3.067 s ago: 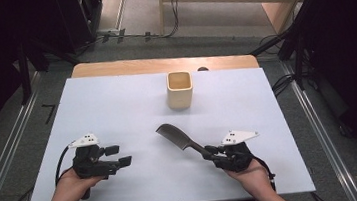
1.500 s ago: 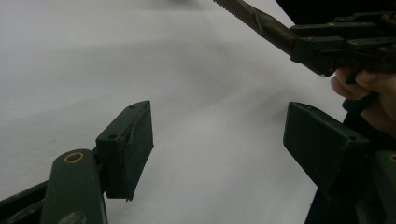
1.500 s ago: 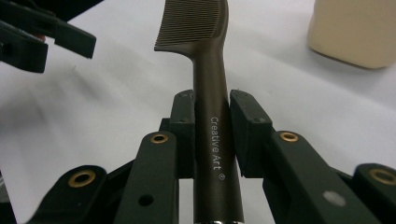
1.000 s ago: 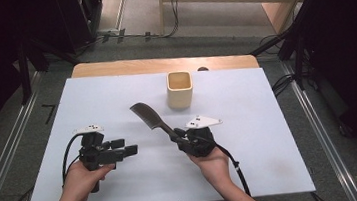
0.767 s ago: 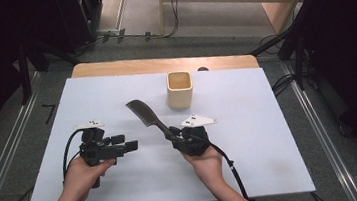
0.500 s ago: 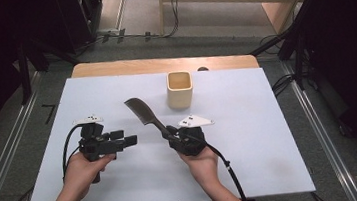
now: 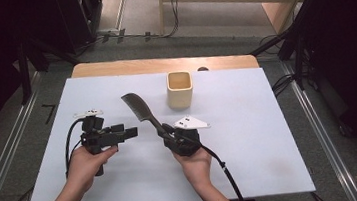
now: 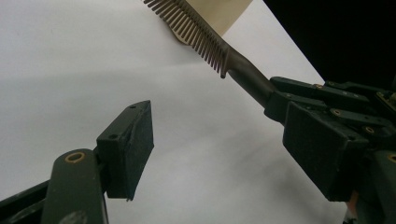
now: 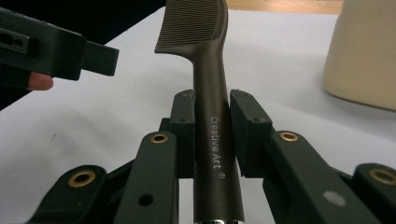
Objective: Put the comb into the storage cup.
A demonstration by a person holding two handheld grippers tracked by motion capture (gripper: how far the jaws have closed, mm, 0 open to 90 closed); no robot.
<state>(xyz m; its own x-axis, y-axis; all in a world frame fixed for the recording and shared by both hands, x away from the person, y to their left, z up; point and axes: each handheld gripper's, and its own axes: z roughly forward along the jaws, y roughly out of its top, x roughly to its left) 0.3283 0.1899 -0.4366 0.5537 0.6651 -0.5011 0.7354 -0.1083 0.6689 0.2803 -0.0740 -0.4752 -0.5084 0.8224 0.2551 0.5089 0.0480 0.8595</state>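
Near edge of the white table sheet: bare strip on both sides of my forearms, plenty of room.

My left gripper sits left of centre, lying level, pointing right. Its jaws are spread apart with nothing between them; in the left gripper view I see bare sheet in the gap.

My right gripper is just right of it, near the middle of the sheet, aimed far-left. Its jaws are clenched on the handle of the dark comb; in the right gripper view the pads press on both sides of the handle. The comb's toothed end rises slantwise toward far-left, off the sheet, its tip close above and beyond the left gripper's jaws. The two grippers are near, not touching.

Farther back, right of the comb's head: a cream square cup, upright, mouth open, apart from the comb. It is the only thing standing beyond the comb.

Far edge: strip of wooden tabletop. Right half of the sheet open.
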